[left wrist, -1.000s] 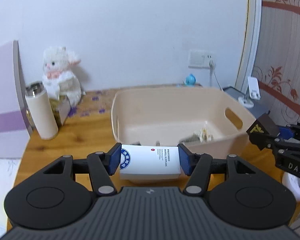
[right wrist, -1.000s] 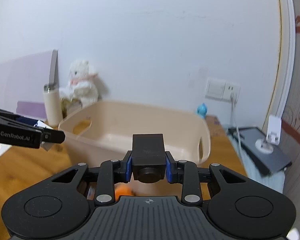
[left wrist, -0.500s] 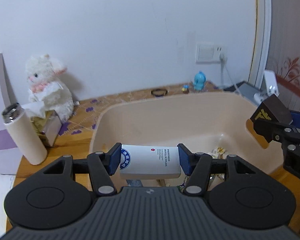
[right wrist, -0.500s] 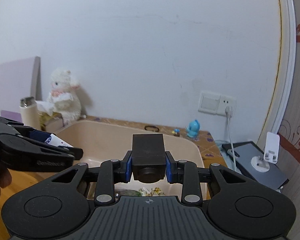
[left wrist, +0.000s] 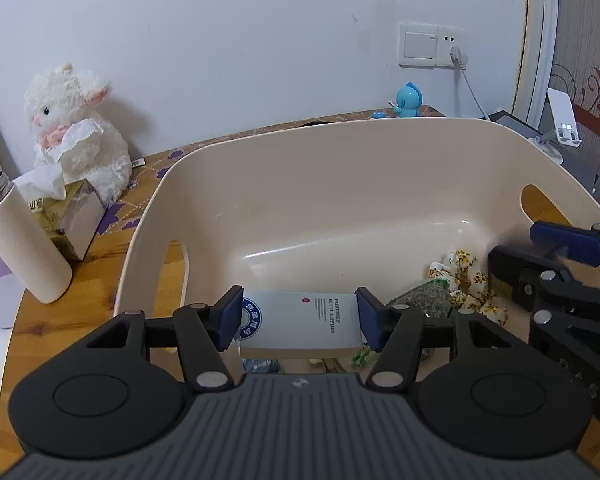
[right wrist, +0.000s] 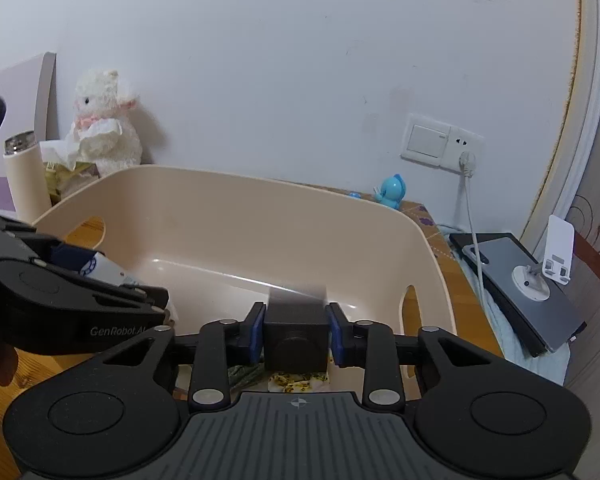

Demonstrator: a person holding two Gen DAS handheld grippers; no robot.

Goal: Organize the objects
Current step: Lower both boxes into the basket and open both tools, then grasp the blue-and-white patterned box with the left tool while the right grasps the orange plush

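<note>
- The left gripper point(left wrist: 298, 322) hangs over the near-left part of a cream plastic basket with cut-out handles point(left wrist: 340, 168), which sits on the wooden surface toward its back edge by the wall.
- Between its blue-padded fingers point(left wrist: 229, 316) lies a flat white box printed with a blue round seal point(left wrist: 300, 324), long axis running straight across from pad to pad. The fingers are easing apart; a sliver of gap shows at the left pad, so by my reading the box is on the point of release.
- The right gripper point(right wrist: 296, 336) is over the near-right part of the same basket, its fingers opening with a small black block-shaped device with a round front point(right wrist: 295, 334) between them; narrow gaps show on both sides, so the pads no longer press it.
- Both things sit directly above the basket floor, so the coming move is a plain drop; neither hand needs to travel sideways.
- Under the right gripper lie a yellow-flowered white cloth scrunchie point(left wrist: 466, 280) and a green mesh pouch point(left wrist: 420, 300); the black device would probably land on them.
</note>
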